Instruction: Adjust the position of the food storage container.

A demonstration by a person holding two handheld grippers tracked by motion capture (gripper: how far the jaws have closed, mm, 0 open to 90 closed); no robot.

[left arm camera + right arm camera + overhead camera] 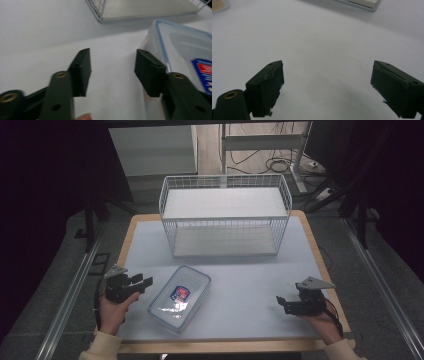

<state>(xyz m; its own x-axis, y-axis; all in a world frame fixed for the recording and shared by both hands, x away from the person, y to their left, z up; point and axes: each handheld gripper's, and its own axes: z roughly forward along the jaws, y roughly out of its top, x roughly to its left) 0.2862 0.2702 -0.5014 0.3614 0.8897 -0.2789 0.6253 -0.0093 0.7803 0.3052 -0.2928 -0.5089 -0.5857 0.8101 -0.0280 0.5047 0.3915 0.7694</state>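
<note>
Left tongs (pixel 142 282) half-open beside container (pixel 180 297); right tongs (pixel 281 302) open, empty.

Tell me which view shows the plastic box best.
The high view: the whole box lies lid-up on the table, between the left gripper and the basket. The left gripper view gives only a close part of its lid and side beside one jaw. The right gripper view catches a blurred corner.

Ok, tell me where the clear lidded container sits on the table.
In the high view the clear lidded container lies near the table's front edge, left of centre, just right of the left tongs and in front of the white wire basket.
</note>
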